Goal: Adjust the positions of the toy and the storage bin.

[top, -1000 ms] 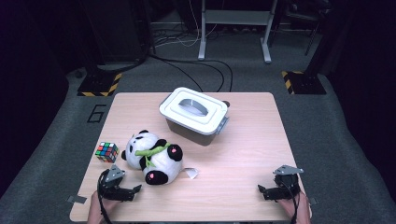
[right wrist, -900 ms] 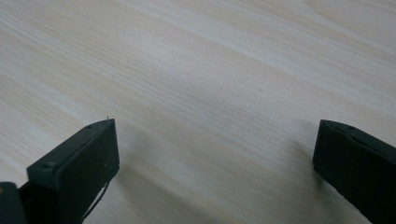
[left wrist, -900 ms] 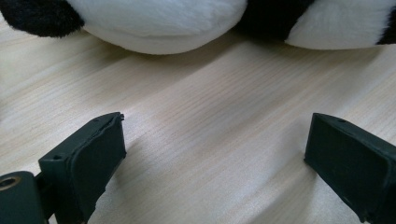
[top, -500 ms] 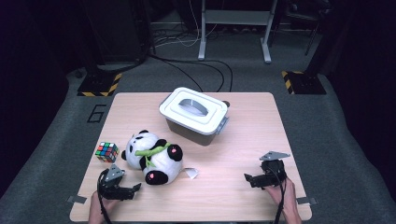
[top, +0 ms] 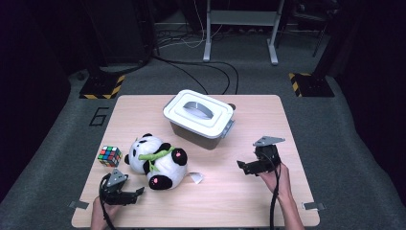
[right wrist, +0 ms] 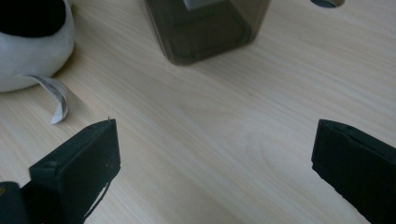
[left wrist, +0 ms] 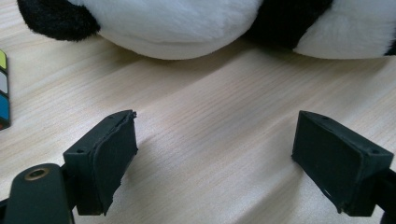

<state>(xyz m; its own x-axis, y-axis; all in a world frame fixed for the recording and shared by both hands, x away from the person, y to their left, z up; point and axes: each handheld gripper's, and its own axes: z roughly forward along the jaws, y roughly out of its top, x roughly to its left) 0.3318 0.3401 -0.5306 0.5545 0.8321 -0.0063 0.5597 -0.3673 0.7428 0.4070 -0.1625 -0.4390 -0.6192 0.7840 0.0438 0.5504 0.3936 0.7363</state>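
Note:
A black-and-white panda plush (top: 155,163) with a green scarf lies on the wooden table (top: 268,115), left of centre. My left gripper (top: 135,195) rests near the front edge just in front of the panda (left wrist: 187,23). It is open with nothing but bare wood between its jaws, which have just been closing a little. My right gripper (top: 245,167) hovers over the right half of the table and points left. It is open (right wrist: 224,154) and holds nothing. Ahead of it stands a grey box (right wrist: 205,28) with a white lid (top: 198,112).
A Rubik's cube (top: 109,155) sits left of the panda, and its edge shows in the left gripper view (left wrist: 3,88). A white label (right wrist: 56,95) trails from the plush onto the wood. Bare wood lies between the two grippers. Cables and stands are on the floor beyond the table.
The right gripper has risen and moved left and forward from the table's front right corner toward the box. The left gripper stayed where it was.

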